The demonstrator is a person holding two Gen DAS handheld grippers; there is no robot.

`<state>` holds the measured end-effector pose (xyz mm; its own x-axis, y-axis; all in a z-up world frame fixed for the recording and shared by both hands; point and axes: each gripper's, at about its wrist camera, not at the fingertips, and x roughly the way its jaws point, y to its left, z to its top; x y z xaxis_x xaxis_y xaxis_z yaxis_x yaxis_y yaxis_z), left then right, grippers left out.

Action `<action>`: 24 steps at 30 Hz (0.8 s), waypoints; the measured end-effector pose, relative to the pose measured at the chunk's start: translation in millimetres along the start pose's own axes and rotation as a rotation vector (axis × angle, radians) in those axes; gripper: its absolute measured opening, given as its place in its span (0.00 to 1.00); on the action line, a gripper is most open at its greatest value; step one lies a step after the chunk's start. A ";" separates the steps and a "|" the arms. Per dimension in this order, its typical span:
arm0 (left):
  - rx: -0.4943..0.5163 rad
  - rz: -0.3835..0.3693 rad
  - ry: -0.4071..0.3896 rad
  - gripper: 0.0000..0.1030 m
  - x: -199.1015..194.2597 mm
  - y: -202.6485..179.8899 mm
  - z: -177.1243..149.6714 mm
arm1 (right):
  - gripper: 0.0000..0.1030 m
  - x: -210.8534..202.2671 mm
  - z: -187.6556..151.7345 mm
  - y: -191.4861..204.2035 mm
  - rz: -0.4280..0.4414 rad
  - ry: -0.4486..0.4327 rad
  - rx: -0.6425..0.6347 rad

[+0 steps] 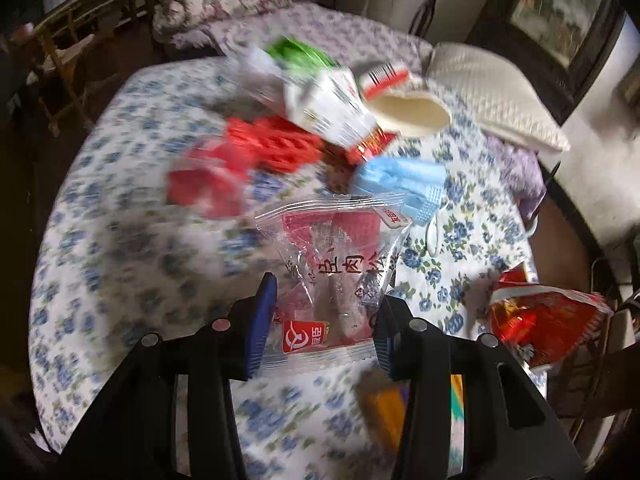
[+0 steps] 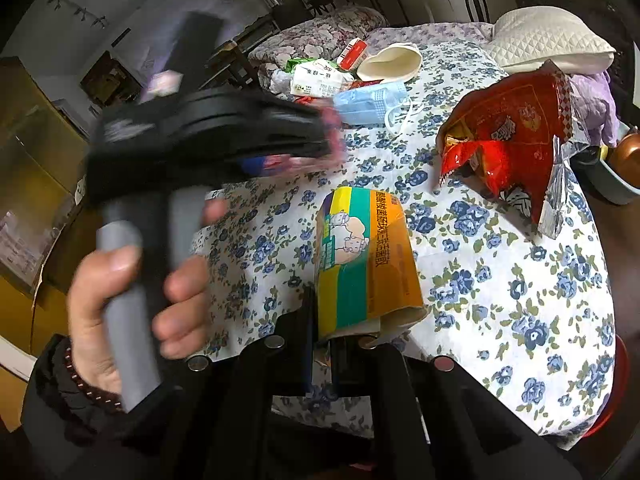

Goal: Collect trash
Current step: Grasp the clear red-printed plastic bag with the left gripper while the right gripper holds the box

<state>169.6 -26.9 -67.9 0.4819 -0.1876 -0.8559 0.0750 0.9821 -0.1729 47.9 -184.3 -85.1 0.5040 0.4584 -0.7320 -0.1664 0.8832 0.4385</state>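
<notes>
Trash scattered over floral table [image 1: 120, 208]. Clear snack wrapper [image 1: 332, 280] caught between left gripper [image 1: 320, 320] fingers, partly closed on it. Orange-green carton [image 2: 368, 260] pinched in right gripper [image 2: 320, 344], fingers pressed together. Beyond wrapper: blue mask [image 1: 400, 180], red mesh [image 1: 276, 144]. Right of wrapper: red bag [image 1: 548, 324].

Floral-clothed table [image 1: 100, 208], wooden chair [image 1: 60, 52] behind

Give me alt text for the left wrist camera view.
The left gripper has its blue pads either side of a clear snack wrapper on a blue-flowered tablecloth. Beyond lie a blue face mask, a white carton and blurred red packaging.
</notes>
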 end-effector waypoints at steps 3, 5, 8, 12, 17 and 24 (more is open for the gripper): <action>-0.048 -0.033 -0.071 0.43 -34.2 18.1 -12.5 | 0.07 0.0 -0.8 3.4 -0.002 -0.006 -0.012; -0.083 -0.045 -0.101 0.43 -50.6 30.4 -22.8 | 0.07 0.5 -1.5 5.4 0.002 -0.008 -0.017; -0.118 -0.054 -0.108 0.43 -62.3 42.6 -31.5 | 0.07 0.4 -1.6 8.7 0.010 -0.017 -0.027; -0.136 -0.050 -0.108 0.43 -69.9 49.0 -38.3 | 0.07 0.2 -0.5 13.1 0.013 -0.030 -0.045; -0.137 -0.039 -0.134 0.43 -90.5 53.8 -57.3 | 0.07 -4.0 -0.5 19.0 0.019 -0.056 -0.060; -0.121 -0.043 -0.149 0.43 -121.0 49.0 -82.2 | 0.07 -34.3 -0.9 33.7 0.019 -0.125 -0.084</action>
<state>43.3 42.4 -12.9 0.6055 -0.2155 -0.7661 -0.0024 0.9622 -0.2725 24.3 -170.3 -45.7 0.6009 0.4638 -0.6510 -0.2444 0.8821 0.4028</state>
